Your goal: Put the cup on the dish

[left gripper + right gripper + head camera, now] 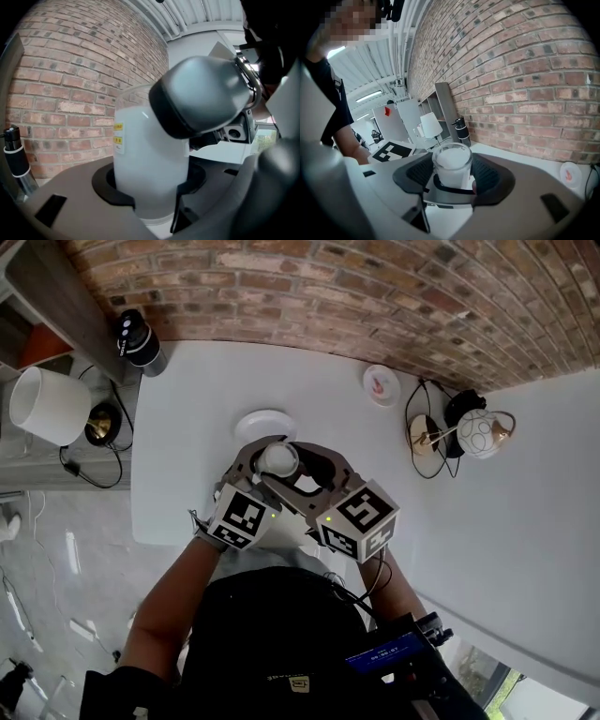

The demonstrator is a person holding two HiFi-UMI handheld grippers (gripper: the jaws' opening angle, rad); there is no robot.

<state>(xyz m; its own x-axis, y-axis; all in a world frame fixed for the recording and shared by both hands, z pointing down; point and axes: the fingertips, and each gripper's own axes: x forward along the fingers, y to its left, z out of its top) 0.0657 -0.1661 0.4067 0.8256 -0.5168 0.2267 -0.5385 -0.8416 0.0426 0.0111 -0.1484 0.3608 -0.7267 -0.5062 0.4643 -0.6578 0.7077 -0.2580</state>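
Cup (278, 458) is held between both grippers, just at the near rim of the dish (265, 420) on the white worktop (187, 409); whether it touches the dish cannot be told. The left gripper (150, 185) has its fingers (70, 206) clamped on the cup's lower wall. The right gripper (452, 176) faces it, its fingers (490, 176) flanking the cup higher up, right against its wall; whether they press is unclear.

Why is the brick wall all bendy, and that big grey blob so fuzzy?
Head view: the wide lens bows the wall into a curve. Left gripper view: the grey blob sits too near the lens to be in focus. Right gripper view: the cup is sharp, the corners dark.
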